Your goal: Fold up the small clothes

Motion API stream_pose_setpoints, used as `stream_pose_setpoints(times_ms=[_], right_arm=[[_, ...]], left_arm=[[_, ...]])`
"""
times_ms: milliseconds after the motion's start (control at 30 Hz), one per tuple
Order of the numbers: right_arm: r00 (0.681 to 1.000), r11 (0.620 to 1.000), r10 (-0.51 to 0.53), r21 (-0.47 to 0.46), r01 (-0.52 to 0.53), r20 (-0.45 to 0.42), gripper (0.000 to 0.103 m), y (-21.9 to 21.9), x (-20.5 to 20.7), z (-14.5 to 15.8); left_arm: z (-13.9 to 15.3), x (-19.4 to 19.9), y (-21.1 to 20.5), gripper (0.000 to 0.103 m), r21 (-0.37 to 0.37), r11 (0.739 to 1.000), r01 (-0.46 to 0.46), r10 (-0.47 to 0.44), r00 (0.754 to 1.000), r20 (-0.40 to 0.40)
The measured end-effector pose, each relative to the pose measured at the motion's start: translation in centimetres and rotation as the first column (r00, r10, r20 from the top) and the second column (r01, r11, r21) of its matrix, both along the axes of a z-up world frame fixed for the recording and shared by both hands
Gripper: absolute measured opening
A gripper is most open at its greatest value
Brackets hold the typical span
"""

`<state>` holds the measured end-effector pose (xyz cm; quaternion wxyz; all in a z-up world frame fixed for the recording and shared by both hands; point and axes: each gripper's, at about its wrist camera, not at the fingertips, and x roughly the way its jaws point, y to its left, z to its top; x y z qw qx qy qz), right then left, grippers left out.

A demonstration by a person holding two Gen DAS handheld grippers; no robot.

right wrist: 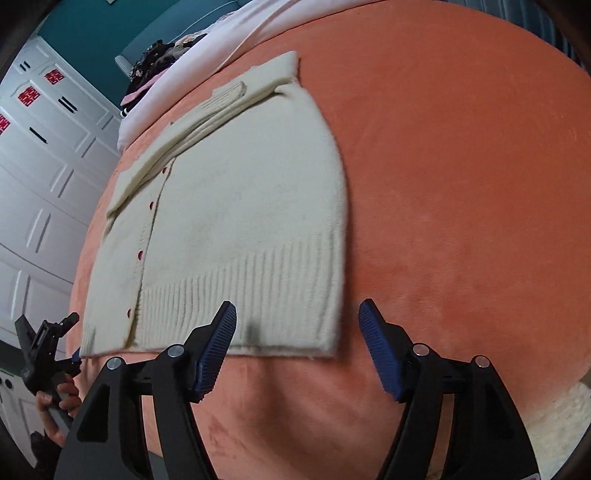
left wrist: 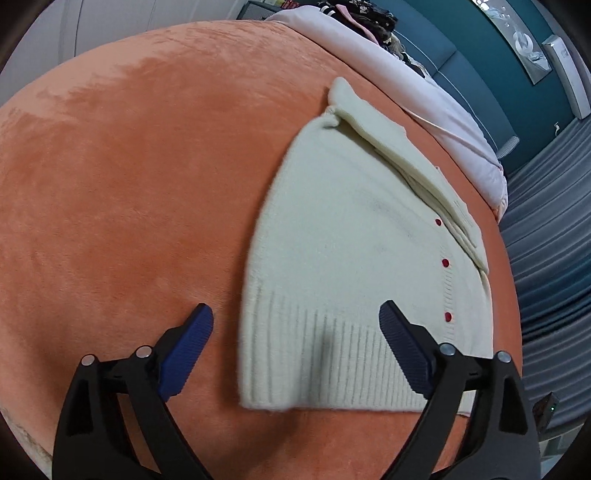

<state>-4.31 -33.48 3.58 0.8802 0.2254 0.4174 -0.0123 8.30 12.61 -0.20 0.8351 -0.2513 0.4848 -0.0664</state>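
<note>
A cream knit cardigan (left wrist: 354,236) with small red buttons lies flat on the orange blanket (left wrist: 129,184), its sleeves folded in along one side. Its ribbed hem faces me. My left gripper (left wrist: 295,317) is open and empty, just above the hem's left corner. In the right wrist view the cardigan (right wrist: 240,206) lies ahead, and my right gripper (right wrist: 297,314) is open and empty, straddling the hem's right corner. The left gripper also shows in the right wrist view (right wrist: 44,354), held in a hand at the hem's far left end.
A pink-white duvet (left wrist: 424,96) lies along the bed's far side with a heap of dark clothes (left wrist: 369,18) beyond it. White wardrobe doors (right wrist: 40,155) stand to the left, and a teal wall (left wrist: 480,55) is behind. Bare orange blanket (right wrist: 461,166) spreads beside the cardigan.
</note>
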Motion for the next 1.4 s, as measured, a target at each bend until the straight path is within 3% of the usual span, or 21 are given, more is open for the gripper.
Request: stream_pose_setpoints(times_ms=[67,100,133,267,400,533,633,700,767,833,967,1067,1167,1267,1333,1400], right_arm=[[1.0,1.0,0.006,0.022,-0.006,0.011,0.04,0.5,1.1,0.3],[1.0,1.0,0.001,0.028,-0.002,0.017,0.012,0.7,1.6,0.7],[1.0,0.999,-0.003,0.046,0.001,0.031,0.01,0.8,1.8,1.4],[0.992,0.999,0.02,0.033,-0.024,0.126,0.008,1.0,0.0,5.7],[0.989,0.998,0.067,0.001,-0.068,0.134,0.007,0.7,-3.6,8.6],[0.983,0.981,0.183,-0.068,-0.182,0.009,0.007,1.7,-8.3,8.8],[0.94,0.937,0.294,-0.14,-0.319,-0.173,0.007,3.1,-12.6,6.8],[0.899,0.914,0.359,-0.101,-0.394,-0.252,0.007,3.7,-15.8,6.0],[0.873,0.903,0.407,-0.029,-0.43,-0.267,0.007,4.0,-18.3,6.7],[0.885,0.906,0.42,0.025,-0.424,-0.201,0.007,3.9,-18.6,9.1],[0.937,0.938,0.334,0.06,-0.341,0.105,0.007,1.2,-13.1,15.7],[0.941,0.953,0.198,0.171,-0.25,0.273,0.007,-2.1,-5.4,16.3],[0.955,0.954,0.095,0.248,-0.168,0.281,0.008,-3.4,2.9,12.6],[0.984,0.972,0.027,0.226,-0.068,0.178,0.014,-2.7,9.2,7.2],[0.99,0.983,-0.023,0.183,-0.003,0.137,0.019,-2.3,11.0,5.2],[0.982,0.982,-0.046,0.19,0.01,0.184,0.033,-2.2,11.2,5.5]], left_arm=[[-0.3,0.9,-0.9,0.028,-0.016,1.0,0.025,-0.025,0.999,-0.045],[-0.4,1.2,-1.0,0.016,-0.034,0.999,0.026,-0.028,0.997,-0.07],[-0.2,1.4,-1.0,0.01,-0.058,0.998,0.025,-0.03,0.996,-0.082],[3.2,0.2,-0.5,0.008,-0.053,0.998,0.033,-0.034,0.999,-0.02],[6.3,-2.3,-0.1,0.008,-0.051,0.996,0.066,-0.066,0.998,0.003],[7.6,-7.5,0.5,0.008,-0.006,0.991,0.131,-0.131,0.991,-0.036],[7.1,-12.8,1.7,0.008,0.028,0.984,0.177,-0.173,0.978,-0.115],[7.1,-16.3,2.2,0.008,0.056,0.976,0.212,-0.2,0.966,-0.166],[8.3,-19.1,2.8,0.008,0.051,0.971,0.232,-0.218,0.956,-0.194],[10.6,-19.8,3.4,0.008,0.019,0.977,0.212,-0.206,0.962,-0.181],[15.9,-13.3,3.2,0.009,-0.023,0.98,0.195,-0.195,0.981,0.008],[17.0,-5.1,1.5,0.009,0.001,0.988,0.154,-0.152,0.979,0.135],[14.2,2.9,-1.0,0.012,0.079,0.991,0.11,-0.121,0.98,0.157],[8.3,9.4,-2.2,0.015,0.09,0.994,0.064,-0.067,0.997,0.026],[5.1,11.3,-2.4,0.018,0.099,0.994,0.037,-0.032,0.998,-0.046],[4.2,11.4,-1.7,0.026,0.078,0.997,0.029,-0.027,0.999,-0.022]])
